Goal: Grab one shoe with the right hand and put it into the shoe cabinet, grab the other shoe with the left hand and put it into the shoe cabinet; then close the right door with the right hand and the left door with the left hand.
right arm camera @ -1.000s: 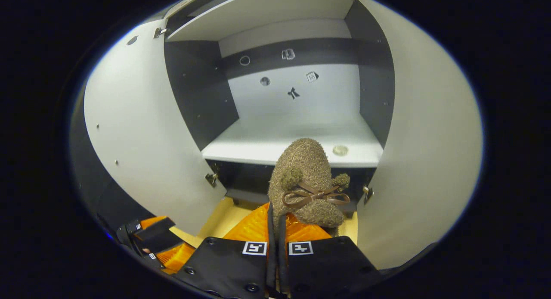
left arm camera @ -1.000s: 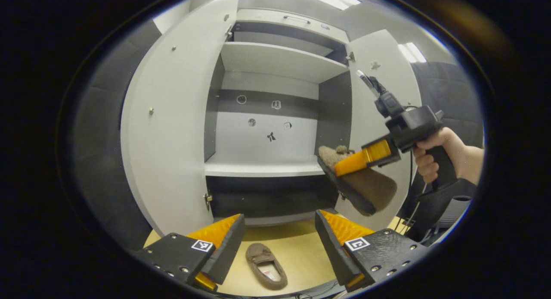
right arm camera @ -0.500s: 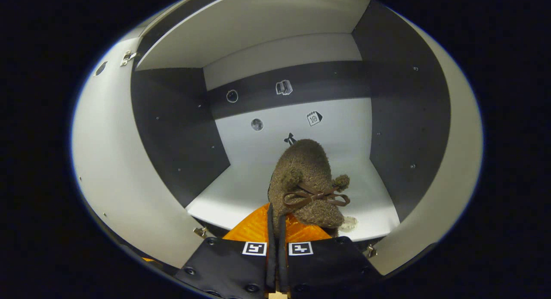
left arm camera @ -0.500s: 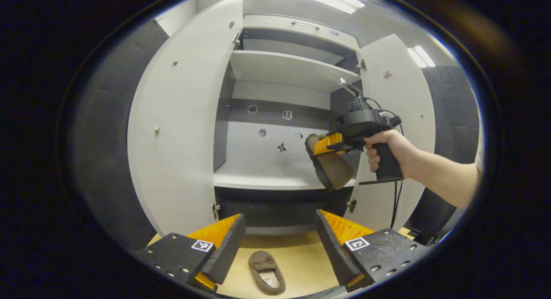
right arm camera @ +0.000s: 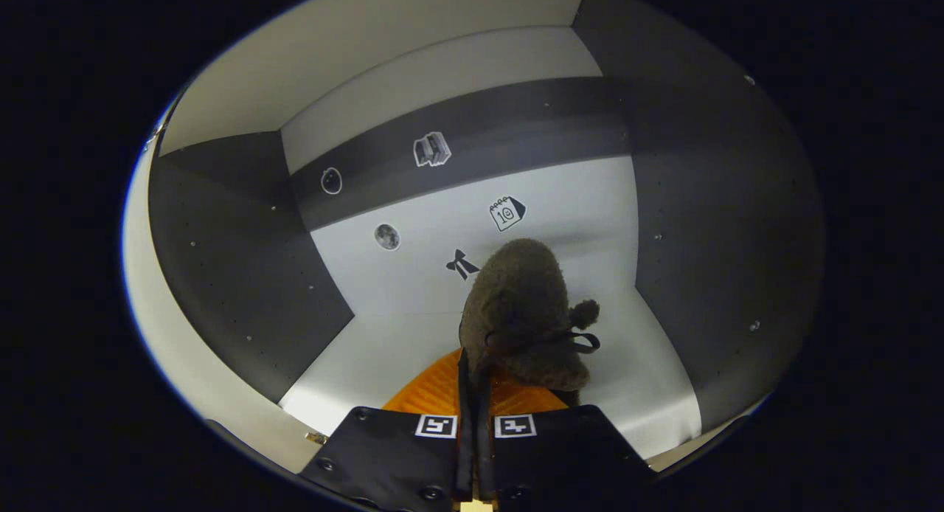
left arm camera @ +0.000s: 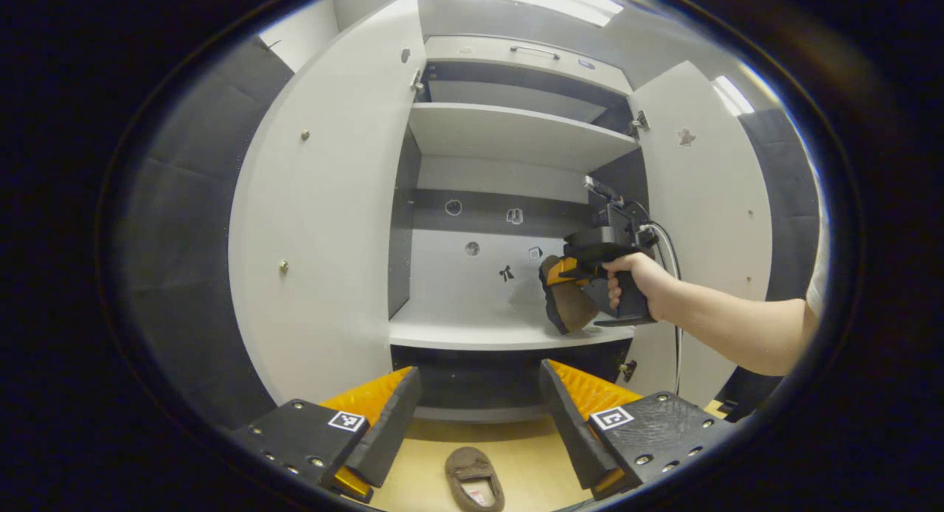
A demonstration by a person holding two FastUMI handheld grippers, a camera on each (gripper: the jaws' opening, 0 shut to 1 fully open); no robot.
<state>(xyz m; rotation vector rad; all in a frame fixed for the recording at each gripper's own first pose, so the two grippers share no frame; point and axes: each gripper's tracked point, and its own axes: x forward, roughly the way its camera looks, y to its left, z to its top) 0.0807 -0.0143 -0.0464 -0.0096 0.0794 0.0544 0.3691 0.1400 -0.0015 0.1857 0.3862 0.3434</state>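
Note:
In the right gripper view my right gripper (right arm camera: pixel 472 364) is shut on a brown fuzzy slipper (right arm camera: pixel 523 313) with a bow, held inside the cabinet above the white middle shelf (right arm camera: pixel 383 350). The left gripper view shows that slipper (left arm camera: pixel 569 305) tilted sole-out in the right gripper (left arm camera: pixel 564 270), over the shelf's (left arm camera: pixel 479 331) right end. My left gripper (left arm camera: pixel 472 412) is open and holds nothing. The other brown slipper (left arm camera: pixel 476 479) lies on the wooden floor below it, in front of the cabinet.
Both cabinet doors stand open: the left door (left arm camera: pixel 324 202) and the right door (left arm camera: pixel 700 202). An upper shelf (left arm camera: pixel 509 132) sits above. Dark side walls (right arm camera: pixel 243 261) and a stickered back panel (right arm camera: pixel 472 224) close in the compartment. A person's forearm (left arm camera: pixel 730 327) reaches across from the right.
The right gripper has carried its slipper forward, from in front of the cabinet into the middle compartment. The left gripper's view has tilted up a little; the floor slipper lies where it was.

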